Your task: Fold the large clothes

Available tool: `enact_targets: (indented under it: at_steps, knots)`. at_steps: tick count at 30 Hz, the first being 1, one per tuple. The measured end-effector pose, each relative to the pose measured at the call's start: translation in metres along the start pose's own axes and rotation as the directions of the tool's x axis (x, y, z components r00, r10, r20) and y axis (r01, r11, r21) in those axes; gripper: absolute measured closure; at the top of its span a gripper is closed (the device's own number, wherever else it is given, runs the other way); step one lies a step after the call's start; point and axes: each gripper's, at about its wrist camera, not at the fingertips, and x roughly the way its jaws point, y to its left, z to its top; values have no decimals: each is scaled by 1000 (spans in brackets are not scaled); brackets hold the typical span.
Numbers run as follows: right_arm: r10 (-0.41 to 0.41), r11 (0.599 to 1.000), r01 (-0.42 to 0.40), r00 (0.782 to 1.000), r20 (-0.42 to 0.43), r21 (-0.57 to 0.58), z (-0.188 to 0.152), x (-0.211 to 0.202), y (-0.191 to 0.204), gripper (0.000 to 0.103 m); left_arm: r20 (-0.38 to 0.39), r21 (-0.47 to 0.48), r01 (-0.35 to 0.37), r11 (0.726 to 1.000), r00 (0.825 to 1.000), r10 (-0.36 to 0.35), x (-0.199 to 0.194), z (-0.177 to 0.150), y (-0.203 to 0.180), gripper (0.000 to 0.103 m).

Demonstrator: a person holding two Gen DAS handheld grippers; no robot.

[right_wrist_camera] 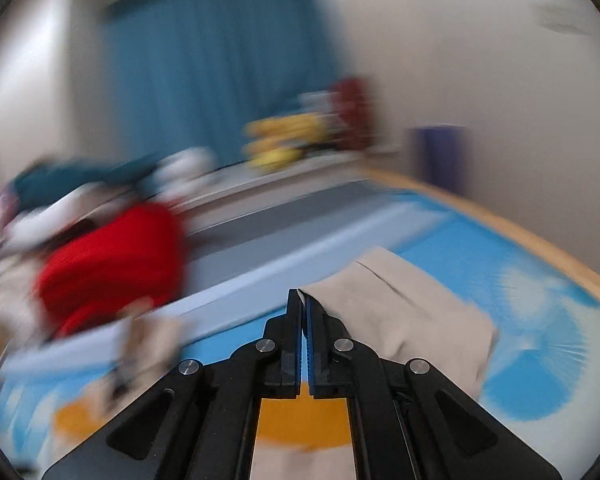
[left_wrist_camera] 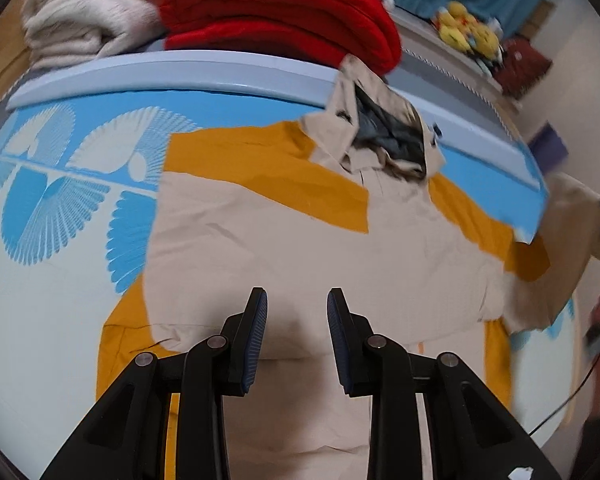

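The beige and mustard jacket [left_wrist_camera: 300, 240] lies flat on the blue and white mat [left_wrist_camera: 52, 216], with its collar [left_wrist_camera: 380, 136] far from me near the mat's pale blue edge; my left tongs [left_wrist_camera: 297, 312] hang right over the lower middle of the jacket, wide open, with nothing between the two pads [left_wrist_camera: 256, 340]. My right tongs [right_wrist_camera: 302, 304] are pinched tight on a beige sleeve [right_wrist_camera: 404, 308]; the sleeve goes off to the right of the tips and hangs a bit above the mat [right_wrist_camera: 540, 320]; I can see mustard cloth [right_wrist_camera: 300, 420] just under the tongs.

My left camera is sharp; it shows the whole jacket, the folded red sweater [left_wrist_camera: 284, 16] and the cream sweater [left_wrist_camera: 84, 12] piled past the mat's far edge, and yellow plush toys [left_wrist_camera: 466, 28] far back. My right camera is all blurry; it shows the pinched sleeve up close, a blue curtain [right_wrist_camera: 220, 92], the red sweater [right_wrist_camera: 112, 268] as a smear, and the yellow toys [right_wrist_camera: 284, 140] too.
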Motion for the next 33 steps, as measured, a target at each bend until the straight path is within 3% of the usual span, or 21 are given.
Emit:
enact_targets:
  at_steps: [2,4,6,9,12,13,15,17,21,24,26,29,30,33]
  knots:
    - [135,987,-139,989,-58,-76,-22,-7,68,101,-3,-22,-5,1000,1000,5,-6,3,9,76]
    - [259,955,-276,955,-144,-113,-56,-11,129,101,-13,-39,-3,999,1000,2,-8,5,16,76]
    - [327,916,-368,915,-236,-159,-98,-14,179,101,-36,-38,0,999,999,-1,-7,4,20,76]
    - [324,891,-419,856,-402,-174,-157,0,210,101,-60,-41,-7,999,998,5,-4,2,24,76]
    - [239,903,-397,780,-578,-162,-207,22,215,98,-68,-51,7,999,998,-10,-4,3,25,76]
    - [206,913,-375,765,-610,-162,-213,26,212,98,-70,-55,14,998,997,-18,-5,3,26,76]
    - [205,927,-354,753,-626,-123,-213,16,197,96,-70,-51,24,998,997,-27,-6,3,24,76]
    - [217,930,-351,757,-617,-104,-195,0,181,94,-70,-36,22,999,997,-25,-5,4,21,76]
    - [162,950,-278,828,-537,-143,-145,-51,158,77,-82,-11,16,1000,997,-17,2,1,13,76]
    - [172,970,-234,858,-484,-69,-131,-81,130,67,-82,-2,30,1000,996,-30,6,-3,4,76]
    - [171,980,-197,863,-476,-5,-133,-77,115,62,-87,19,43,999,995,-41,11,-8,-7,76]
    - [173,985,-159,826,-536,73,-157,-54,101,61,-92,58,47,997,995,-42,17,-16,-25,76]
    - [192,981,-146,797,-572,126,-166,-41,98,61,-96,74,50,996,994,-43,20,-19,-30,76]
    - [293,954,-186,752,-591,236,-176,-16,104,61,-101,110,46,993,994,-35,25,-21,-38,76]
